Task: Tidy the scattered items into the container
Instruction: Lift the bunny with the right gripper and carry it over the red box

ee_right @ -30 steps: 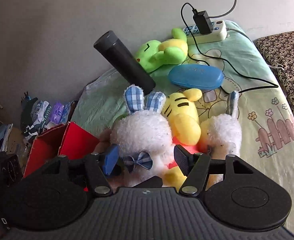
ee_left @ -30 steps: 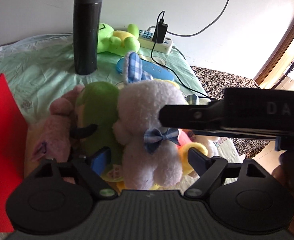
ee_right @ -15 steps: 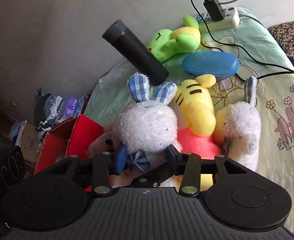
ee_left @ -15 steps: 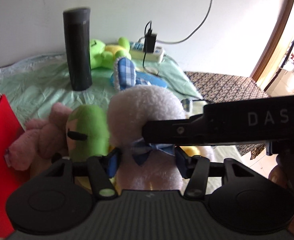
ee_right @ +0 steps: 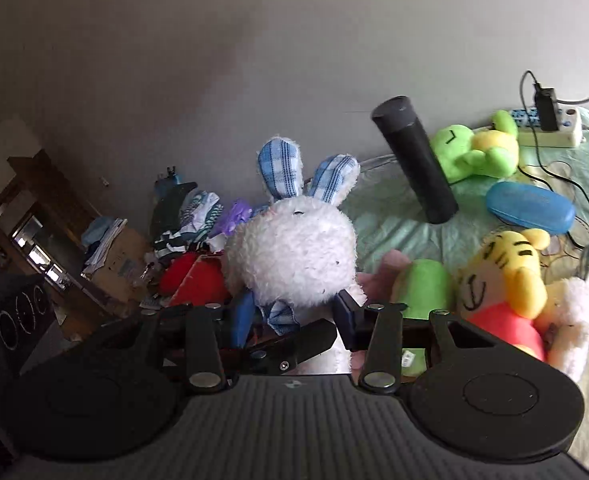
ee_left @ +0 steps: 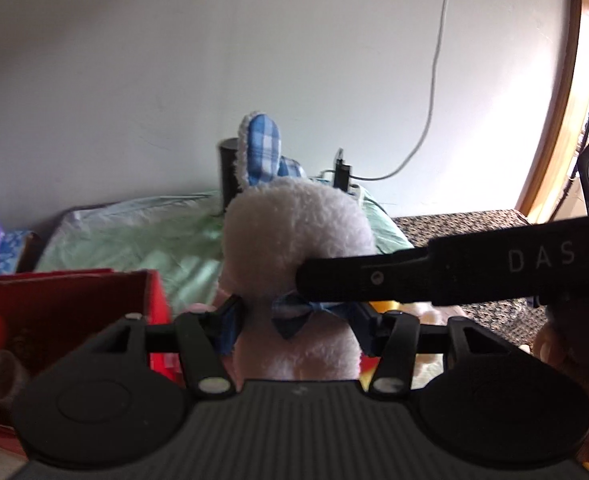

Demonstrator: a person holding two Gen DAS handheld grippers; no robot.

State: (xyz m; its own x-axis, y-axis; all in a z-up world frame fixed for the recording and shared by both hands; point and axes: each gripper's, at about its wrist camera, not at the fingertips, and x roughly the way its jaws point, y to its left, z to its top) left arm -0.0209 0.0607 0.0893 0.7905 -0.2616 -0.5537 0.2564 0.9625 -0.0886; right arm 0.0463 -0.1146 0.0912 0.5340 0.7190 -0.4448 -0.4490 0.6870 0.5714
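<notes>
A white plush rabbit (ee_left: 294, 240) with blue checked ears and a blue bow tie is held up off the bed. My left gripper (ee_left: 296, 326) is shut on its neck and body. My right gripper (ee_right: 292, 314) is shut on the same rabbit (ee_right: 294, 248) from the other side; one of its black fingers (ee_left: 414, 280) crosses the left wrist view. The red box (ee_left: 74, 308) stands open to the lower left and shows in the right wrist view (ee_right: 198, 284). A yellow tiger plush (ee_right: 506, 280), a green plush (ee_right: 422, 284), a pink plush (ee_right: 382, 272) and a white plush (ee_right: 574, 312) lie on the bed.
A black flask (ee_right: 414, 160) stands on the green bedsheet (ee_right: 394, 236). Behind it lie a green frog plush (ee_right: 474, 148), a blue case (ee_right: 530, 208) and a power strip (ee_right: 550, 128) with cables. Clothes and a cardboard box (ee_right: 122, 260) sit beyond the bed's left edge.
Both grippers have closed on the white rabbit and lifted it off the pile, moving left toward the red box. The other plush toys stay on the bed.
</notes>
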